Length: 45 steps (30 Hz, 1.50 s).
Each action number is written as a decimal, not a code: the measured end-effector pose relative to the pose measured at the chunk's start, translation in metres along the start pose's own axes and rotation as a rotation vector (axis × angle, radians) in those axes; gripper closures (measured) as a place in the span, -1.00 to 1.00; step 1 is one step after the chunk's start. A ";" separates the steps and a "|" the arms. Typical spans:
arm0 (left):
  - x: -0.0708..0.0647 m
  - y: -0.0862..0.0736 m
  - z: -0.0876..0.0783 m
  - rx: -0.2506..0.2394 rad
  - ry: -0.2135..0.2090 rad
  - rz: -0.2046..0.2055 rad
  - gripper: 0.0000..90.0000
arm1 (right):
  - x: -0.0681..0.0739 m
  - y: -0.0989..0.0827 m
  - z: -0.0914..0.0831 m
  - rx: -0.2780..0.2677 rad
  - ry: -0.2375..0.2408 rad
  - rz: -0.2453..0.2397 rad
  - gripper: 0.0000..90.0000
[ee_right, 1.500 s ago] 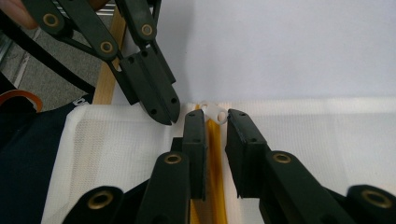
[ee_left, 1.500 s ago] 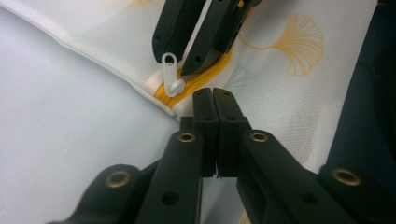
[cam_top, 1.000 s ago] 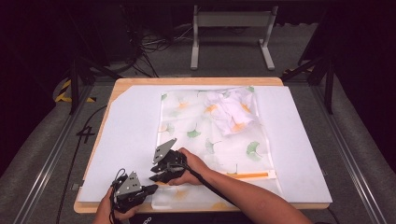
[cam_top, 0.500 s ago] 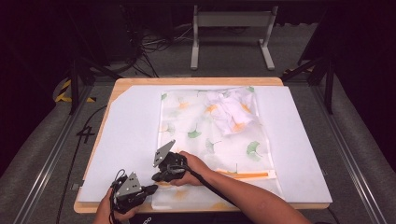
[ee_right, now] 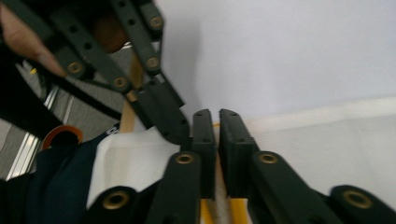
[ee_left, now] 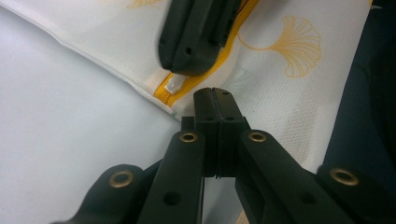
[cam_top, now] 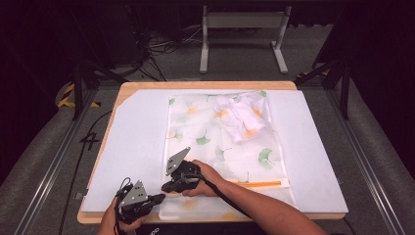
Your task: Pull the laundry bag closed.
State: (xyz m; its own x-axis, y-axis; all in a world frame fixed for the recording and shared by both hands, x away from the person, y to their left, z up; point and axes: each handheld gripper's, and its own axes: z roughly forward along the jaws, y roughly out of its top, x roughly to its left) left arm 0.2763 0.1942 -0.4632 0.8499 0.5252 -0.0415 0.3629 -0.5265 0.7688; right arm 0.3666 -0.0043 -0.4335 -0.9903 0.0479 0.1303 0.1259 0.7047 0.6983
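Observation:
A white mesh bag (cam_top: 220, 142) printed with ginkgo leaves lies flat on the table, with a white garment (cam_top: 242, 115) inside at its far end. An orange zipper (cam_top: 262, 184) runs along its near edge. My left gripper (cam_top: 159, 197) (ee_left: 215, 93) is shut on the bag's near left corner. Just beyond it my right gripper (cam_top: 167, 187) (ee_right: 217, 119) bears down on the zipper's end. Its jaws have just been opening a little and stand a sliver apart, pinching the white zipper pull (ee_left: 175, 85), which pokes out from under the tips.
A white sheet (cam_top: 132, 142) covers the wooden table (cam_top: 205, 84) under the bag. The table's near edge lies right beside both hands. A metal stand (cam_top: 242, 29) and cables sit on the floor beyond the far edge.
My right gripper has crept slightly toward the table's near edge over the zipper's end. The left gripper and the bag have stayed put.

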 end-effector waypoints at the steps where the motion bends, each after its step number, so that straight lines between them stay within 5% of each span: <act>1: 0.000 0.000 0.000 0.000 0.000 0.001 1.00 | -0.002 -0.001 -0.001 -0.013 -0.009 0.007 0.84; 5: 0.000 0.000 0.000 -0.002 -0.005 -0.003 1.00 | -0.007 -0.002 -0.006 -0.051 -0.035 0.033 0.66; 10: 0.000 0.000 0.000 0.002 -0.001 0.002 1.00 | -0.005 -0.005 -0.001 -0.002 -0.021 0.028 0.58; 17: 0.000 0.000 0.000 0.000 -0.002 0.001 1.00 | -0.004 -0.011 0.007 0.020 -0.016 0.020 0.86; 31: 0.000 0.000 0.000 0.004 0.000 0.001 1.00 | -0.006 -0.011 -0.002 0.001 0.025 0.083 1.00; 35: 0.000 0.000 0.001 0.003 -0.001 -0.001 1.00 | -0.004 -0.008 -0.002 0.002 0.020 0.076 1.00; 42: 0.000 0.001 0.001 0.004 -0.002 -0.001 1.00 | -0.008 -0.014 -0.001 -0.037 0.054 0.169 0.96; 45: 0.000 0.001 0.001 0.005 0.000 0.000 1.00 | -0.003 -0.013 0.004 -0.016 0.047 0.151 0.87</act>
State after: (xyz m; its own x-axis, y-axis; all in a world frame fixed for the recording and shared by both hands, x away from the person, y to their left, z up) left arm 0.2768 0.1934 -0.4632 0.8501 0.5250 -0.0411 0.3643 -0.5300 0.7658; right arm 0.3679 -0.0107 -0.4462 -0.9563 0.1193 0.2670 0.2746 0.6809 0.6790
